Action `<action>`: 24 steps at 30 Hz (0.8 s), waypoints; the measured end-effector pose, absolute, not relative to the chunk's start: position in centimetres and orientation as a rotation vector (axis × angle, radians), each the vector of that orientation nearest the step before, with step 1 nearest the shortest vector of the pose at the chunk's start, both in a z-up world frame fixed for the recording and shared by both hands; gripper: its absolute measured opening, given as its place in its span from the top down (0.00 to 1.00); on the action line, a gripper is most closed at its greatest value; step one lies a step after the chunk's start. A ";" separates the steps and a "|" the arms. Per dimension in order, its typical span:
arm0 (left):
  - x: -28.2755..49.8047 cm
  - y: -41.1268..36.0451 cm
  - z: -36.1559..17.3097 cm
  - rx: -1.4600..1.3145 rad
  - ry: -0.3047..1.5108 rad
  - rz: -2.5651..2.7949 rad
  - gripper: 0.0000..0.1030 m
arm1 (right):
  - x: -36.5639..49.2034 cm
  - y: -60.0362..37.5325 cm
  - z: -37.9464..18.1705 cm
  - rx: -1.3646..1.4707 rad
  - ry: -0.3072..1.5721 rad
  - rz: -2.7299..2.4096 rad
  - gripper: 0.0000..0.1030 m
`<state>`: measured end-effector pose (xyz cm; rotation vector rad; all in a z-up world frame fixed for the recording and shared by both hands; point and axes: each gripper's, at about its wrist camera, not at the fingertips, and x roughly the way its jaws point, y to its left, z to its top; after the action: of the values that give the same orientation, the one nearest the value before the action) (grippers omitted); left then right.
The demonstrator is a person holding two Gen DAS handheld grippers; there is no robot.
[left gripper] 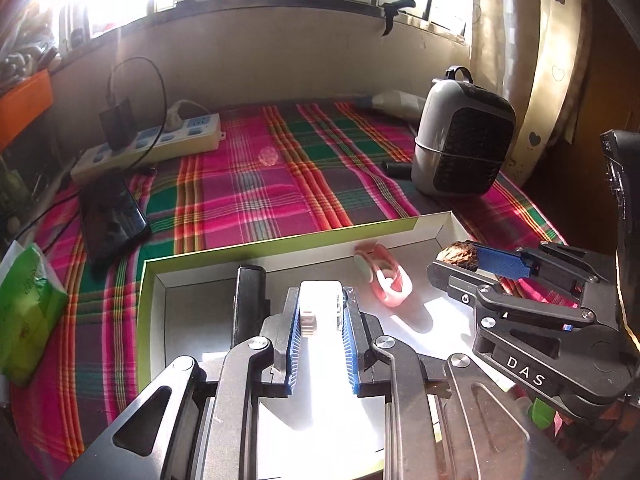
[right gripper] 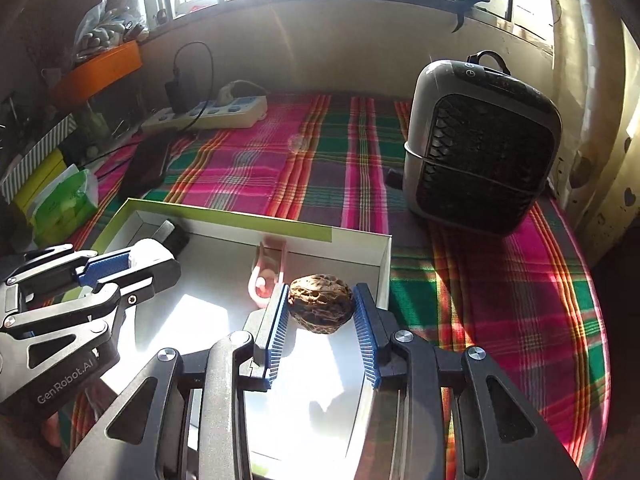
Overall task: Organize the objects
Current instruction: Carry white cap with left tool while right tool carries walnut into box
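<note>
Jaws, left gripper [left gripper: 322, 312]: clenched on one white block [left gripper: 320, 300], held over the box floor at 6 o'clock in the left wrist view.
Jaws, right gripper [right gripper: 320, 312]: clenched on one walnut [right gripper: 321, 309], gripped across its width, just inside the box's right wall.
Handling, walnut: judged light, stiff, ridged enough not to slip; brittle under hard squeeze; hold best at widest girth.
Handling, white block: judged light and rigid; smooth sides, so flat faces against pads.
Box [right gripper: 382, 270]: one, open, white inside with green rim.
Contents, farther in: one pink clip-like item [left gripper: 386, 280] at 1 o'clock; one black bar [left gripper: 249, 300] at 11 o'clock.
Beyond, on plaid cloth [left gripper: 256, 184]: one phone [left gripper: 110, 220], one power strip [left gripper: 160, 144], one grey heater [right gripper: 478, 146].
</note>
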<state>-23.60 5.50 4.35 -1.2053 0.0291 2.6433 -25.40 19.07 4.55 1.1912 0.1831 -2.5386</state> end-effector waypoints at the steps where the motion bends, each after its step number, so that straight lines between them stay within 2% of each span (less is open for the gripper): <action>1: -23.9 5.6 4.2 -1.213 0.032 2.641 0.84 | -25.8 19.1 4.4 1.198 0.185 -2.536 0.67; 24: -26.5 6.4 2.0 -1.295 0.057 2.627 0.84 | -28.3 17.7 3.6 1.265 0.272 -2.468 0.67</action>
<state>-26.51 6.44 2.05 -1.2953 0.0567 2.6267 -28.33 17.74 3.59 1.2650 0.2715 -2.4680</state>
